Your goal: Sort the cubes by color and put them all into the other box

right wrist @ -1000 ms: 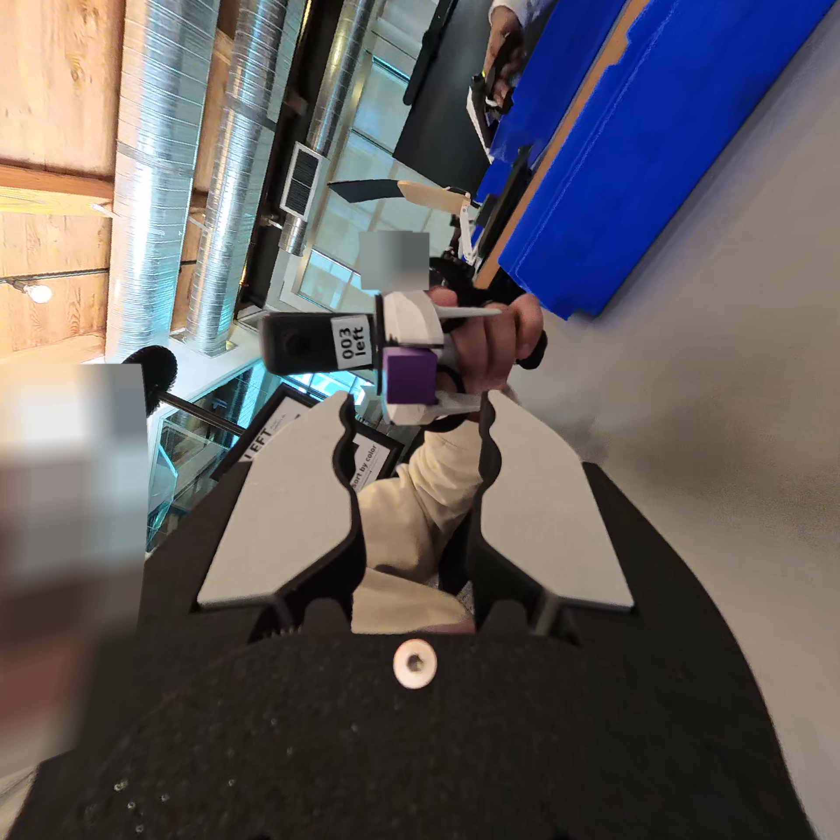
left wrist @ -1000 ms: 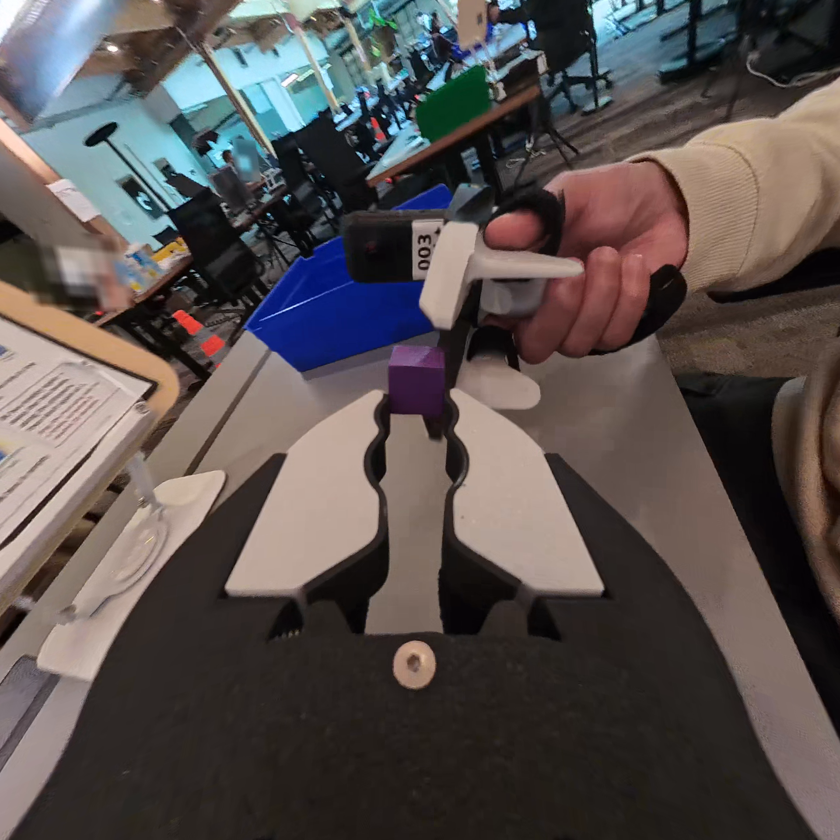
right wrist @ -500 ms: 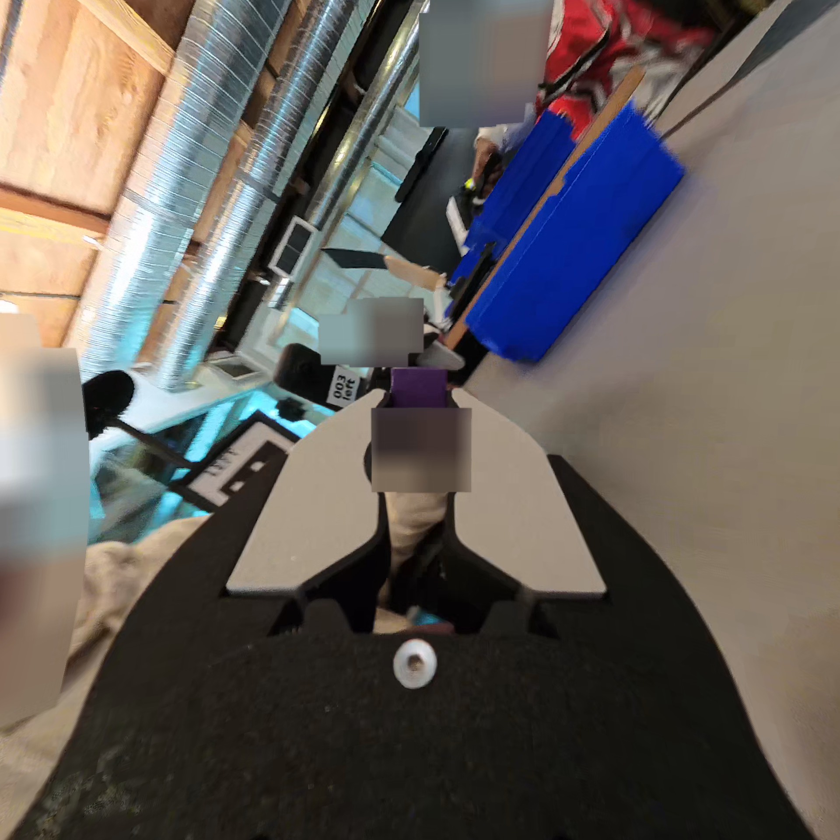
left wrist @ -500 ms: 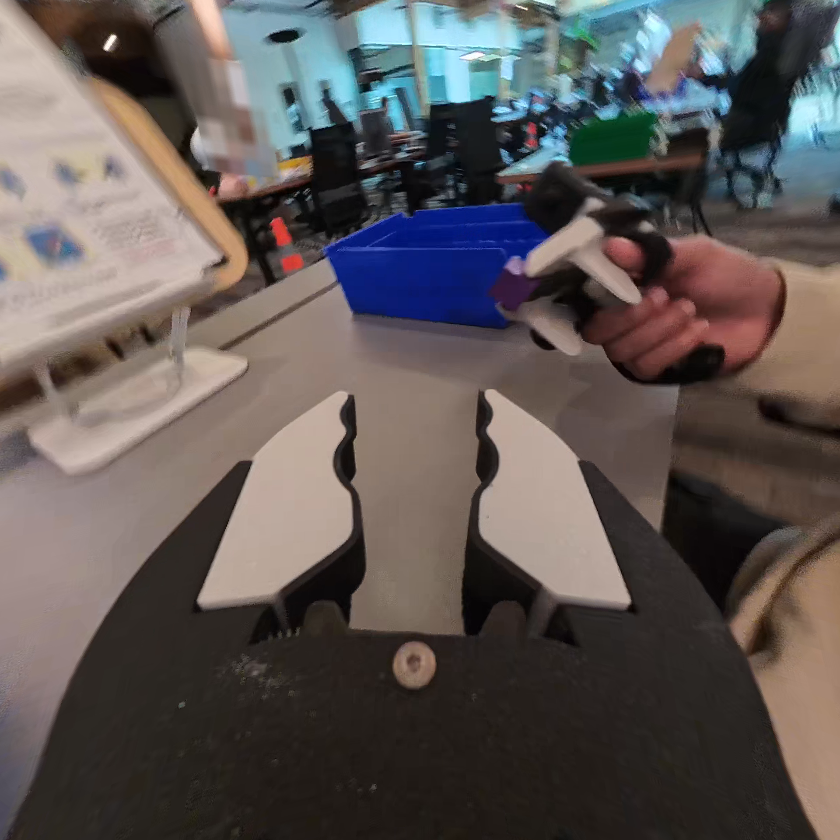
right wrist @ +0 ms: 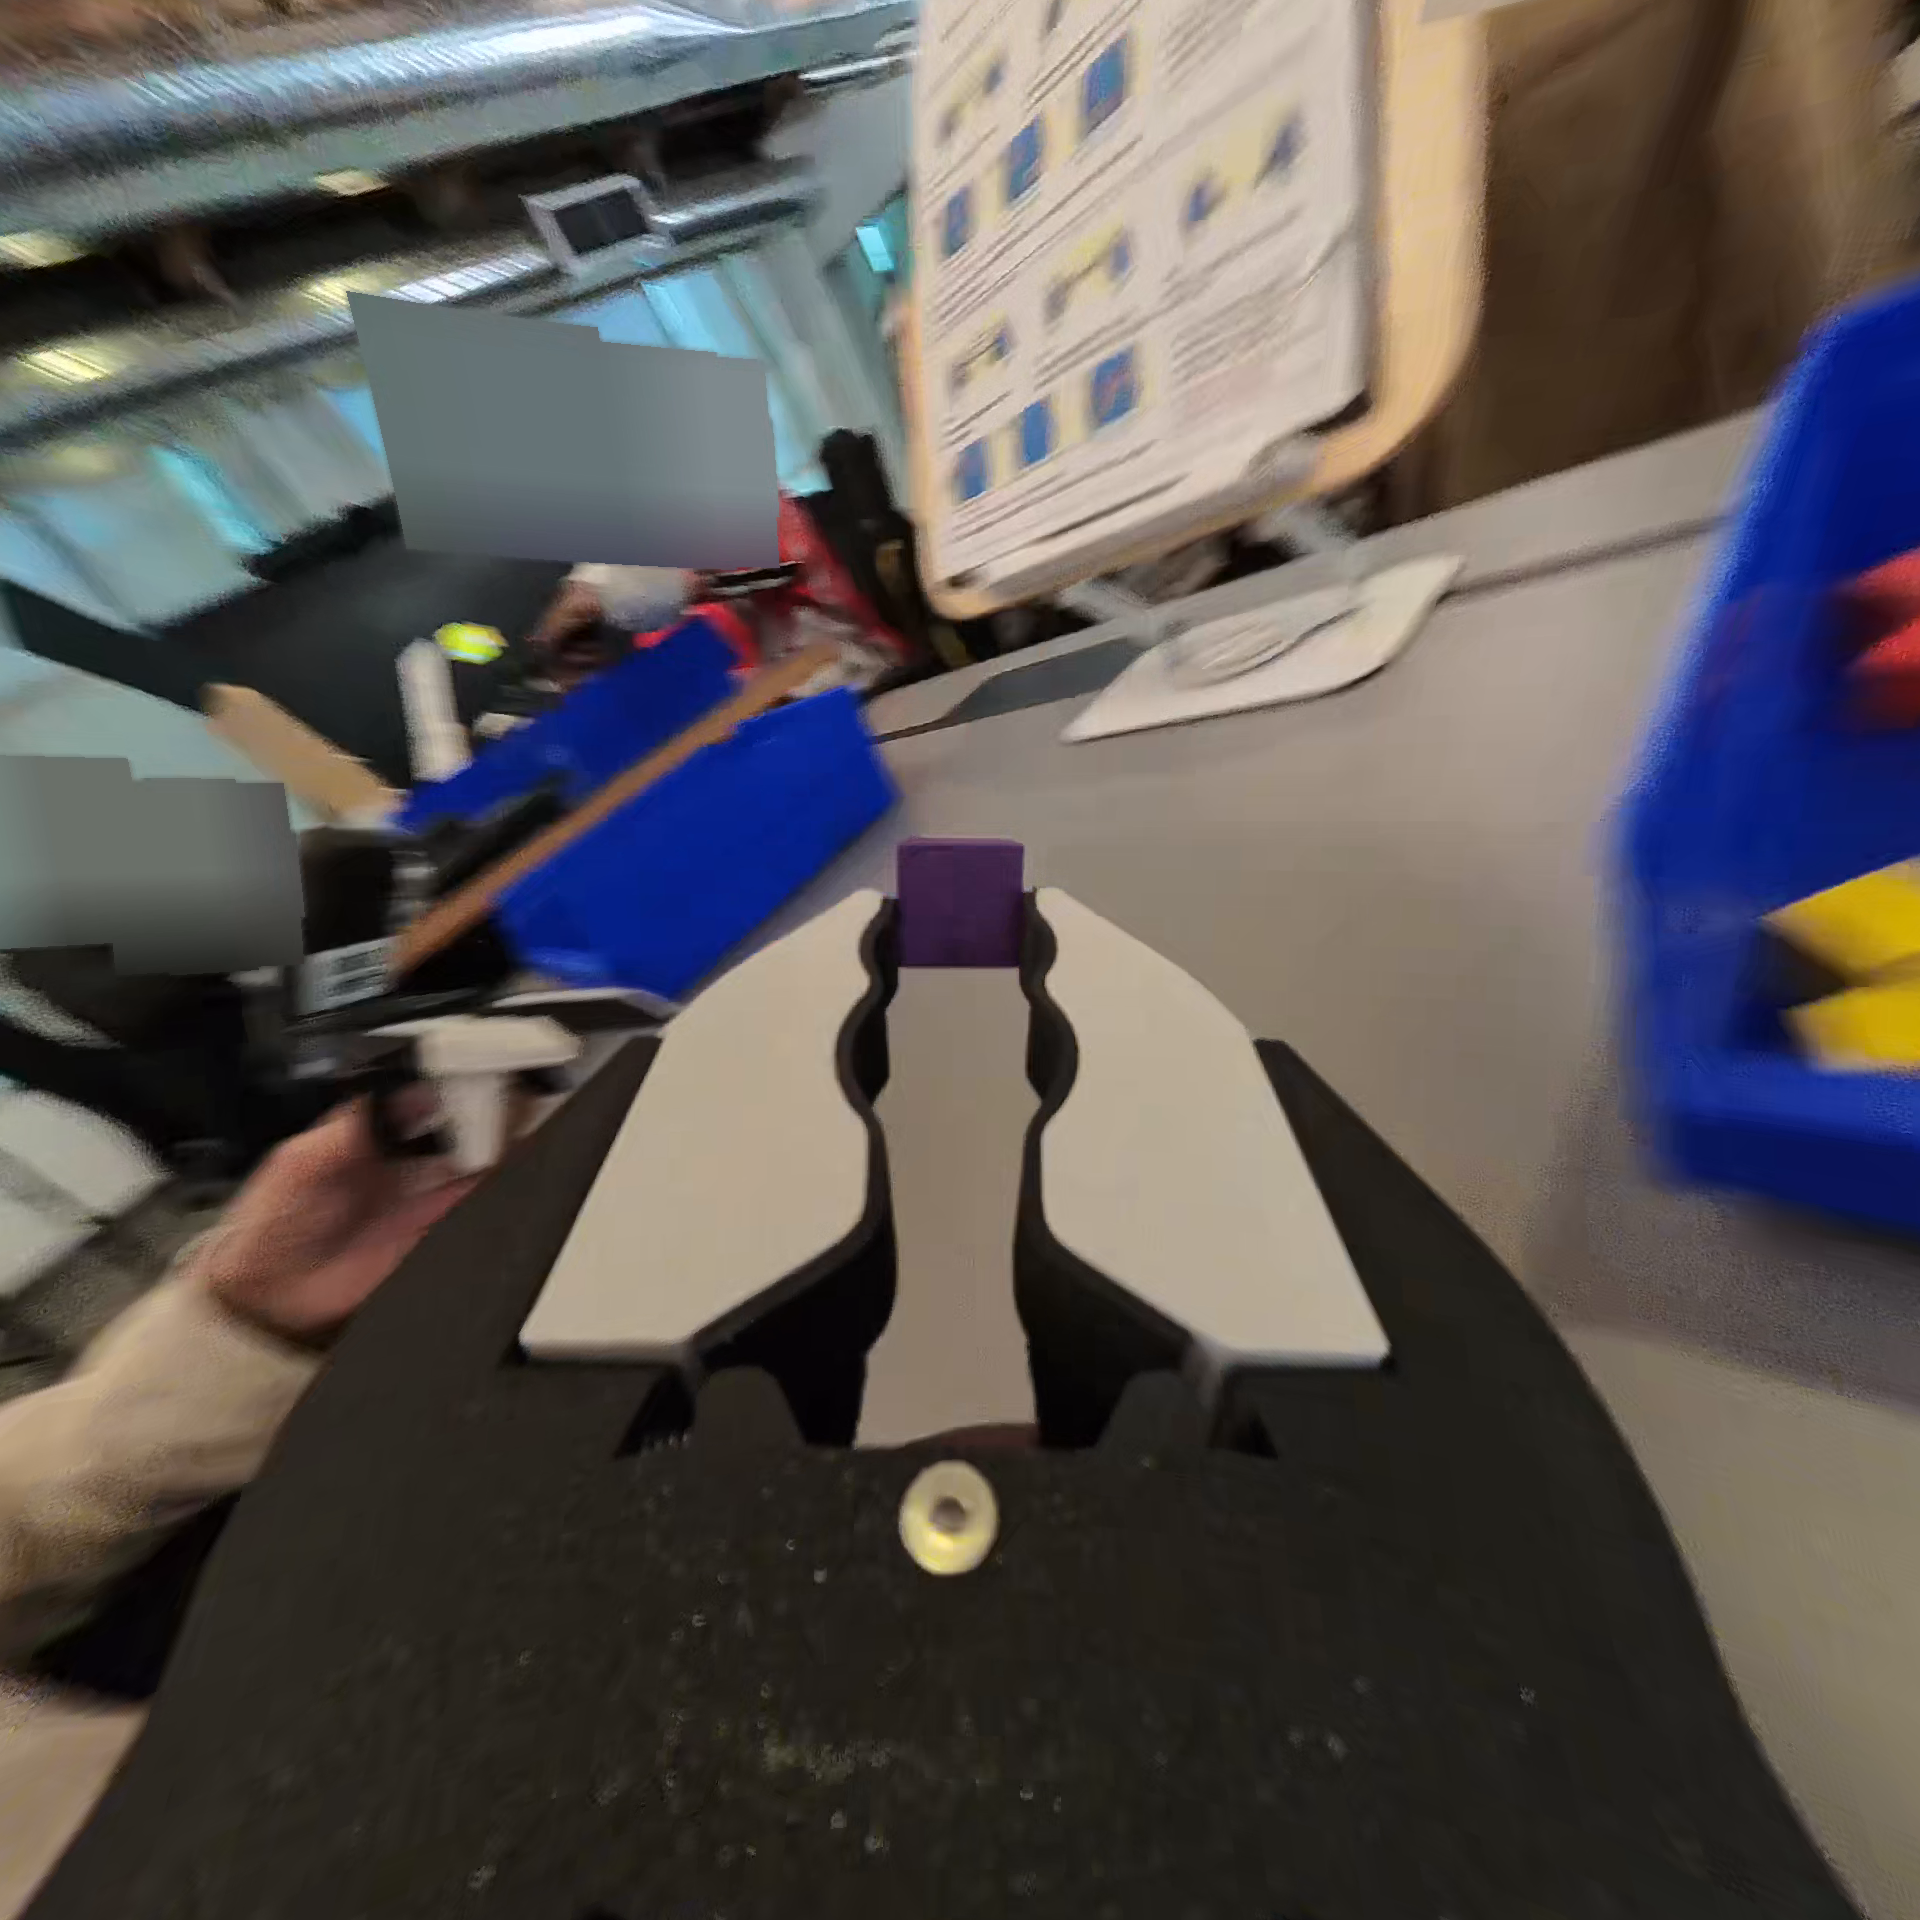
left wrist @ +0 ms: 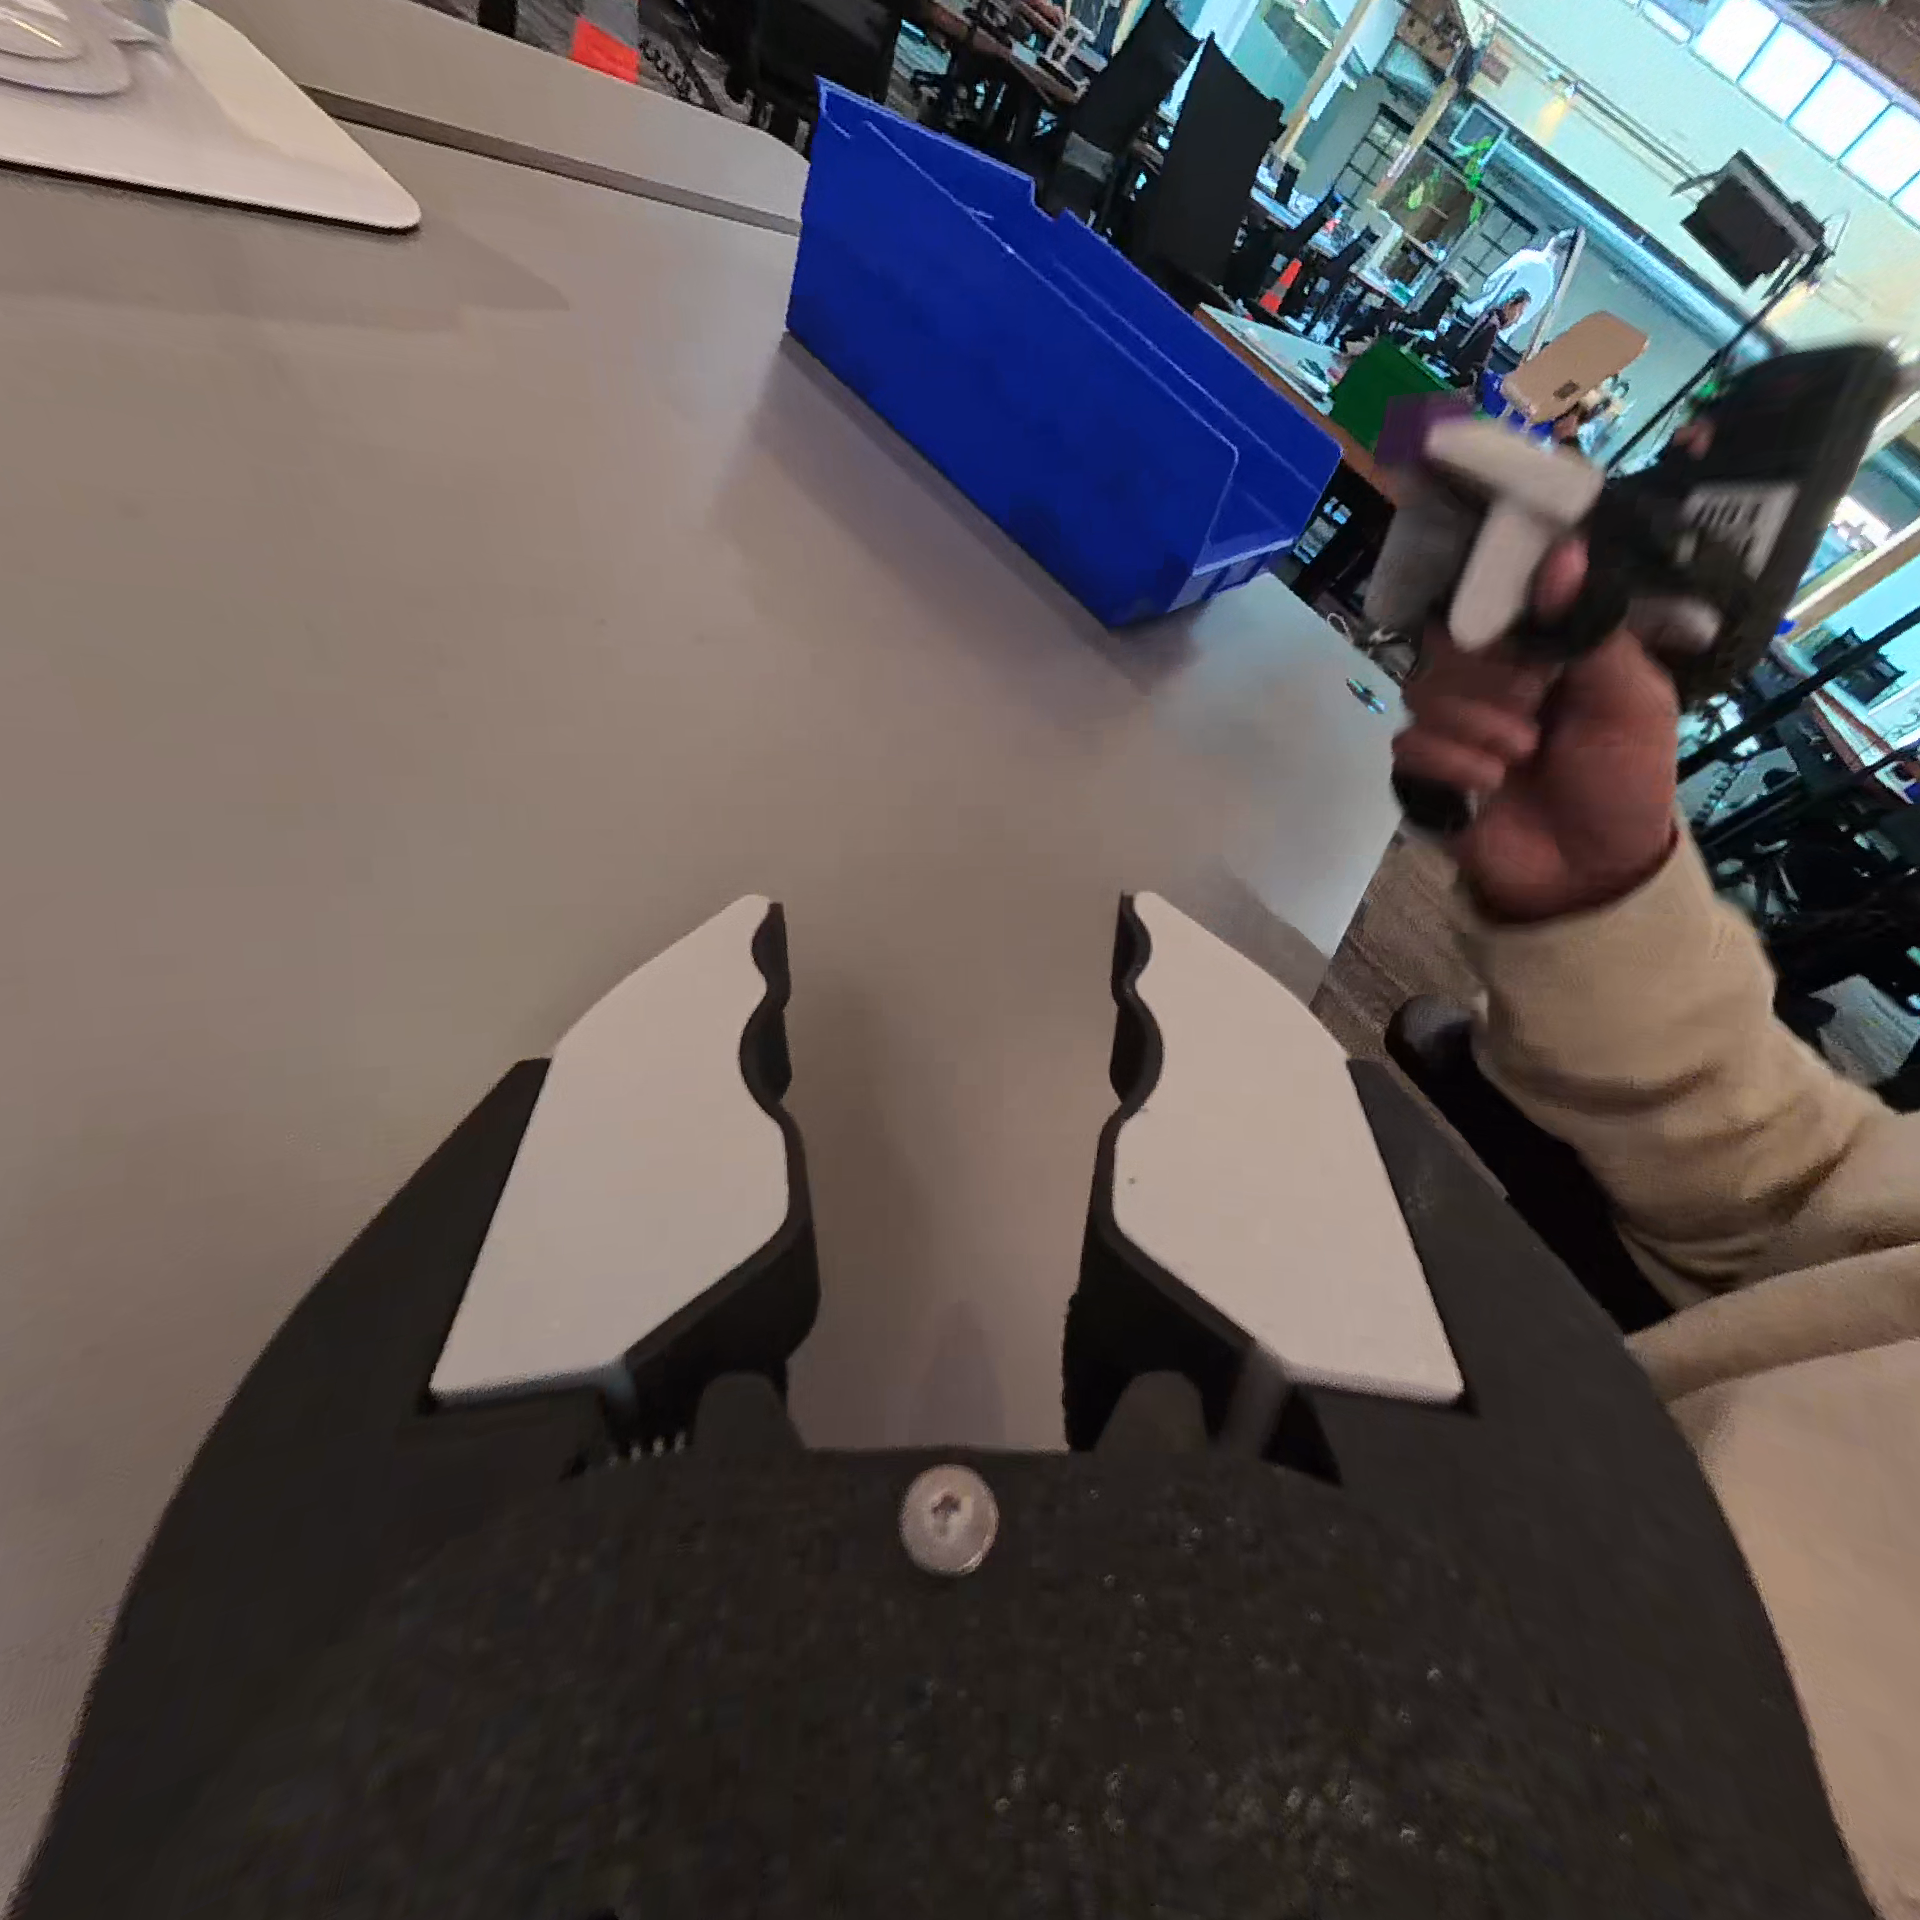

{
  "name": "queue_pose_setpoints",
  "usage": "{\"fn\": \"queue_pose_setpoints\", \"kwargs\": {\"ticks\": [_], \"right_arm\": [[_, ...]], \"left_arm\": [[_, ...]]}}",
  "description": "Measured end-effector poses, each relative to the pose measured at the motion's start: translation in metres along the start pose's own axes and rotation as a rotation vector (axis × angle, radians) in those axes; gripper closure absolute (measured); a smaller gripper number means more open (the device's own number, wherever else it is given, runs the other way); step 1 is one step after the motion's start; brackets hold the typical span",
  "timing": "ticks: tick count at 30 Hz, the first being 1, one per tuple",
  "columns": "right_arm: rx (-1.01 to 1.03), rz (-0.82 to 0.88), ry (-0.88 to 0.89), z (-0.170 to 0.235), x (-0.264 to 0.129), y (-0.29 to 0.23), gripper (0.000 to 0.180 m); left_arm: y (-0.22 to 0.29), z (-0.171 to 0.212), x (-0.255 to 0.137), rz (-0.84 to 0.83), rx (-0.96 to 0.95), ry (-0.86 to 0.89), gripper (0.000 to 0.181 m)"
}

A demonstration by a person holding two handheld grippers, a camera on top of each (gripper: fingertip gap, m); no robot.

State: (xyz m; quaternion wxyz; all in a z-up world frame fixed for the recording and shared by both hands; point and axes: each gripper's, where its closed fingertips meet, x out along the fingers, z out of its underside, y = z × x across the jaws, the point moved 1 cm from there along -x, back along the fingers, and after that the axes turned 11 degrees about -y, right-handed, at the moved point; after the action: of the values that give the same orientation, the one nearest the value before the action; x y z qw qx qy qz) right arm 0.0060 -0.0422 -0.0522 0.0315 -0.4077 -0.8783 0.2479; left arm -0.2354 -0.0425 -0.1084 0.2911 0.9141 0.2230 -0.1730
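Left wrist view: your left tongs [left wrist: 951, 914] are spread apart with nothing between them, low over bare grey table [left wrist: 416, 623]. Risk here is small. If you swing them back in for another cube while your right hand [left wrist: 1527, 790] is crossing, the two tools could knock together. That hand is raised off the table's right edge, wrist cocked up and cream sleeve [left wrist: 1662, 1091] bent. It holds the right tongs [left wrist: 1434, 488] up in the air, heavily blurred, with the purple cube [left wrist: 1418, 426] at the tip. The empty-looking blue box [left wrist: 1039, 416] sits well ahead of the left tongs near the far edge; I can't see its floor.

Right wrist view: your right tongs [right wrist: 958, 914] are clamped on the purple cube [right wrist: 958, 902], but only at the very fingertips, so it's a shallow pinch. The frame is smeared, so I judge you're moving fast, and a quick turn or a bump on a box wall could pop the cube out. A second blue box [right wrist: 1714, 935] sits close on the right, with yellow cubes [right wrist: 1860, 977] and a red cube [right wrist: 1886, 649] inside. Mind which compartment you drop into, or purple lands with the wrong colour. The tongs are roughly level over the table and pointing toward the far blue box [right wrist: 707, 831]. Your left hand [right wrist: 312, 1236] is low at the left.
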Motion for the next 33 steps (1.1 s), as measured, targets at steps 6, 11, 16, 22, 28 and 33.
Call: {"fn": "queue_pose_setpoints", "kwargs": {"ticks": [6,11,16,22,28,33], "right_arm": [[-0.129,0.543,-0.249,-0.113,-0.009,0.167,0.157],[-0.04,0.816,-0.822,-0.098,0.026,0.309,0.157],[-0.117,1.019,-1.181,-0.08,0.037,0.359,0.157],[-0.226,1.151,-1.275,-0.076,0.047,0.385,0.157],[-0.317,1.202,-1.221,-0.08,0.037,0.393,0.149],[-0.393,1.054,-0.825,-0.123,0.024,0.298,0.144]], "left_arm": [[0.007,0.005,0.006,-0.011,0.061,-0.052,0.121],[0.018,0.011,0.01,0.005,0.105,-0.089,0.121],[0.019,0.014,0.004,-0.022,0.156,-0.091,0.121],[0.021,0.015,-0.004,-0.008,0.158,-0.084,0.121],[0.022,0.015,-0.004,-0.006,0.16,-0.086,0.121],[0.016,0.015,-0.008,-0.031,0.147,-0.074,0.121]]}}
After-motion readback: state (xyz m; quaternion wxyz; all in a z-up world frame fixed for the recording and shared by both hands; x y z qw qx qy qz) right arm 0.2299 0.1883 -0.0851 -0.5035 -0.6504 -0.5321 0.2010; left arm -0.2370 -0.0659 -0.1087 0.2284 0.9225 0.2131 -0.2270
